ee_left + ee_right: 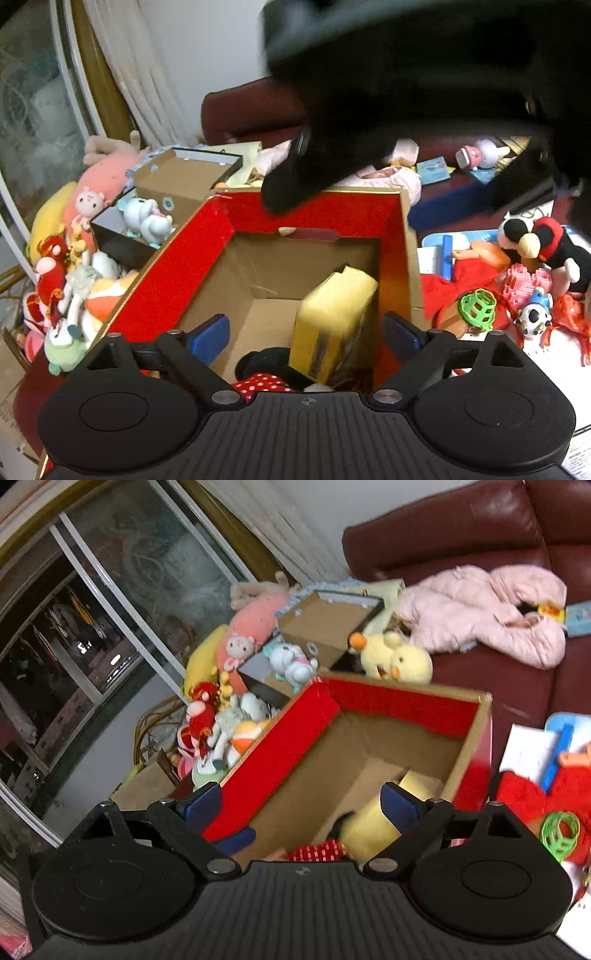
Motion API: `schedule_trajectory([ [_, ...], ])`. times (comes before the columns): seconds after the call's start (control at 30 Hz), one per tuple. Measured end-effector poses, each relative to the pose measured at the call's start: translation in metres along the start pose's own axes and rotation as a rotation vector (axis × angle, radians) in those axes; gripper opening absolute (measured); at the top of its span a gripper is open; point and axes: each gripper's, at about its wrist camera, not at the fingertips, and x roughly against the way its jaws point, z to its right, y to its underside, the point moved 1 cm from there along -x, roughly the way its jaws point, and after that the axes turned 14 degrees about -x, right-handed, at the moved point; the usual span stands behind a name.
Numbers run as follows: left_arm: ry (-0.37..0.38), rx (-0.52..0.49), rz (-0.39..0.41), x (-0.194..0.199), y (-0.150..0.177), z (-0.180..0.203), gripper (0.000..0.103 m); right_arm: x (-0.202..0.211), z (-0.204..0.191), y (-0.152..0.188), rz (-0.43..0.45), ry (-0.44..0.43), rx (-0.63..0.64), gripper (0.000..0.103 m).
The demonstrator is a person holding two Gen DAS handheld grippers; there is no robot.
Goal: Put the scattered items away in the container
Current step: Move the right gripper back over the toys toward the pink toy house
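Leaning upright against the right wall of a red-lined cardboard box (306,218), a yellow block-shaped toy (334,321) stands with its long axis running from the lower centre of the left wrist view up toward the box's right rim, tilted slightly right at the top. Its face is pale yellow and sponge-like, with a darker yellow side panel bearing dark print too blurred to read. Below it, at the bottom centre of the frame, lies one red polka-dotted plush (264,382) with a black rounded part beside it.

Both tongs hang over the box with fingers spread wide and nothing between them: the left gripper (304,334) with its two blue pads flanking the yellow toy, the right gripper (303,805) likewise released, one pad over the box's left wall. A dark, blurred shape fills the upper right of the left wrist view; what it is cannot be told.

To the right of the box, scattered items wait: one black-and-red plush (546,247), one green lattice ball (478,310), one pink block piece (526,282) and one red cloth (458,284). One yellow duck plush (397,659) sits behind the box's far rim, and one pink padded jacket (487,613) lies on the maroon sofa (454,528) at upper right.
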Motion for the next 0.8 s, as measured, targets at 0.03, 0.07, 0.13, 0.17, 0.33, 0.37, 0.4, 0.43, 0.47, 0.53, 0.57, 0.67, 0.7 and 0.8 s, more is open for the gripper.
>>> schedule_trajectory([
  [0.03, -0.001, -0.008, 0.000, -0.001, -0.001, 0.003, 0.097, 0.000, 0.001, 0.002, -0.008, 0.003, 0.001, 0.094],
  [0.07, -0.004, -0.018, -0.002, 0.000, 0.001, 0.009, 0.097, 0.000, 0.003, 0.005, -0.014, 0.004, 0.001, 0.094],
  [0.13, -0.009, -0.034, -0.004, -0.001, 0.000, 0.014, 0.097, 0.002, 0.006, 0.006, -0.018, 0.004, -0.003, 0.094],
  [0.17, -0.007, -0.039, -0.004, -0.001, -0.001, 0.015, 0.097, 0.004, 0.008, 0.006, -0.017, 0.003, -0.008, 0.094],
  [0.33, 0.001, -0.066, 0.001, -0.001, -0.007, 0.027, 0.097, 0.017, 0.021, 0.001, 0.000, 0.003, -0.034, 0.094],
  [0.37, 0.002, -0.073, 0.003, 0.001, -0.009, 0.031, 0.097, 0.020, 0.025, 0.000, 0.005, 0.004, -0.043, 0.094],
  [0.4, 0.004, -0.080, 0.007, 0.001, -0.011, 0.034, 0.097, 0.024, 0.028, -0.001, 0.010, 0.005, -0.051, 0.094],
  [0.43, 0.006, -0.086, 0.010, 0.003, -0.014, 0.038, 0.097, 0.027, 0.033, -0.002, 0.016, 0.006, -0.057, 0.094],
  [0.47, 0.010, -0.092, 0.016, 0.004, -0.016, 0.042, 0.098, 0.032, 0.037, -0.003, 0.024, 0.008, -0.064, 0.094],
  [0.53, 0.019, -0.103, 0.027, 0.006, -0.021, 0.049, 0.098, 0.042, 0.047, -0.006, 0.042, 0.019, -0.075, 0.094],
  [0.57, 0.024, -0.110, 0.033, 0.007, -0.024, 0.054, 0.098, 0.048, 0.053, -0.007, 0.052, 0.026, -0.080, 0.094],
  [0.67, 0.050, -0.130, 0.050, 0.011, -0.031, 0.069, 0.098, 0.068, 0.074, -0.010, 0.084, 0.064, -0.094, 0.094],
  [0.7, 0.060, -0.139, 0.056, 0.012, -0.033, 0.076, 0.098, 0.075, 0.083, -0.011, 0.096, 0.080, -0.101, 0.094],
  [0.8, 0.098, -0.174, 0.065, 0.015, -0.039, 0.101, 0.098, 0.098, 0.114, -0.009, 0.131, 0.144, -0.126, 0.096],
])
